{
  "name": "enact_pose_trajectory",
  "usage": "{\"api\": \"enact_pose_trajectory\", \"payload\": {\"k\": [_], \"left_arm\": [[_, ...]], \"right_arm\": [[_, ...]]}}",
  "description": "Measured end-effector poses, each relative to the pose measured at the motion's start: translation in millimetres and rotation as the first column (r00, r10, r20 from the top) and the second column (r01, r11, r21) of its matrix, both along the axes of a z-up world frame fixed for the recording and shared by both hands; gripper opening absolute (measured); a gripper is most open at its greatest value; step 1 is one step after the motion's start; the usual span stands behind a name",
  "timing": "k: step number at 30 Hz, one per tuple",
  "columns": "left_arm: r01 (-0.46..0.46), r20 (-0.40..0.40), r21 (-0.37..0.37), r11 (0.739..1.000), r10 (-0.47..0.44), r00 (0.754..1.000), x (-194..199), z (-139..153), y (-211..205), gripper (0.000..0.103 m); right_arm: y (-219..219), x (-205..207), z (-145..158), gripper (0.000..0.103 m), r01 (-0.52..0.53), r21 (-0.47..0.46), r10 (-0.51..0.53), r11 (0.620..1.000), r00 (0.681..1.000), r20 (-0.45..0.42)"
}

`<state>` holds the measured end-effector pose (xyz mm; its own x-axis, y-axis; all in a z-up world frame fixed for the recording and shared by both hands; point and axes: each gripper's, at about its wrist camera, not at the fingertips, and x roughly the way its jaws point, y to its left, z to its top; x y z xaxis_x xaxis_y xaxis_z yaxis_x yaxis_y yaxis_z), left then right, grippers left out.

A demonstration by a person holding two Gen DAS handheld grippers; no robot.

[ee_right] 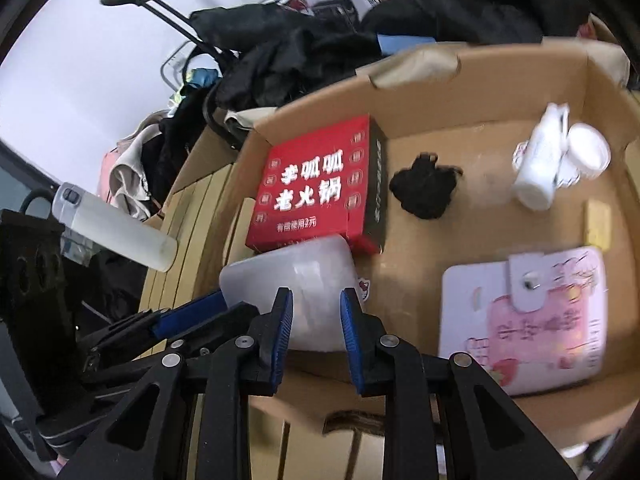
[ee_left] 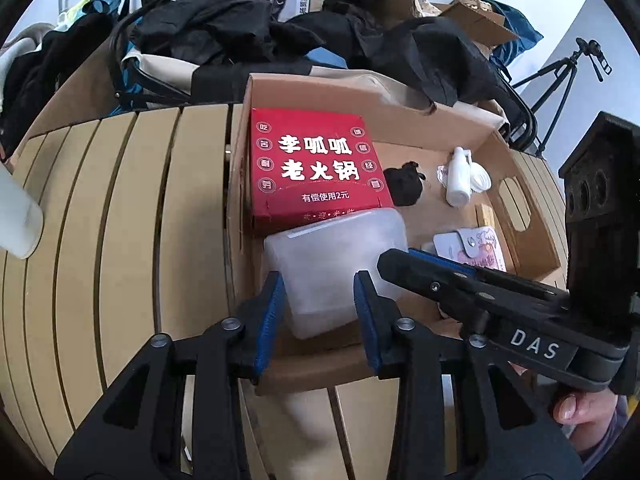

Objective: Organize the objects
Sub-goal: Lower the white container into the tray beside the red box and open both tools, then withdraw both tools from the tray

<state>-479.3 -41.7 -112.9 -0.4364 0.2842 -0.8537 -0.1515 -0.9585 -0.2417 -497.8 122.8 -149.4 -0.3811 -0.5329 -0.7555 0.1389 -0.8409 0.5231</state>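
Note:
A cardboard box (ee_left: pixel 400 124) holds a red printed carton (ee_left: pixel 316 168), a translucent plastic container (ee_left: pixel 336 256) in front of it, a black clump (ee_left: pixel 404 186), a white bottle (ee_left: pixel 458 180) and a pink wallet (ee_left: pixel 480 248). My left gripper (ee_left: pixel 320 284) hovers over the container's near corner, jaws slightly apart and pinching nothing. My right gripper (ee_right: pixel 316 296) points at the same container (ee_right: pixel 296 276), jaws nearly together with nothing clamped. In the left wrist view its tip (ee_left: pixel 394 258) lies against the container's right edge.
A white flask (ee_left: pixel 16 216) lies on the slatted wooden table (ee_left: pixel 120 220) left of the box. Dark clothes (ee_left: pixel 240 28) and bags are heaped behind. A tripod (ee_left: pixel 560 80) stands at the far right. A yellow block (ee_right: pixel 598 220) and a round white lid (ee_right: pixel 588 150) sit in the box.

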Motion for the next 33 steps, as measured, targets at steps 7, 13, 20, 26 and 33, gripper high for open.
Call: {"api": "enact_pose_trajectory", "payload": {"k": [7,13,20,26,33], "left_arm": [[0.076,-0.113,-0.001,0.997,-0.076,0.991,20,48,38,0.061],[0.159,-0.205,-0.009,0.987,-0.157,0.966,58,83,94,0.07],[0.232,-0.273,-0.044,0.972,-0.235,0.933,134,109,147,0.073],[0.243,-0.345,-0.095,0.965,-0.261,0.901,218,124,166,0.081],[0.233,-0.356,-0.074,0.97,-0.244,0.902,304,117,151,0.082]], "right_arm": [[31,26,40,0.072,0.079,0.222,-0.05,0.972,0.99,-0.134],[110,77,85,0.082,0.244,0.337,-0.174,0.909,0.959,-0.224],[176,178,125,0.082,0.346,0.371,-0.249,0.862,0.926,-0.285],[189,276,141,0.082,0.392,0.368,-0.273,0.843,0.902,-0.335],[168,372,129,0.082,0.372,0.35,-0.26,0.86,0.909,-0.326]]}}
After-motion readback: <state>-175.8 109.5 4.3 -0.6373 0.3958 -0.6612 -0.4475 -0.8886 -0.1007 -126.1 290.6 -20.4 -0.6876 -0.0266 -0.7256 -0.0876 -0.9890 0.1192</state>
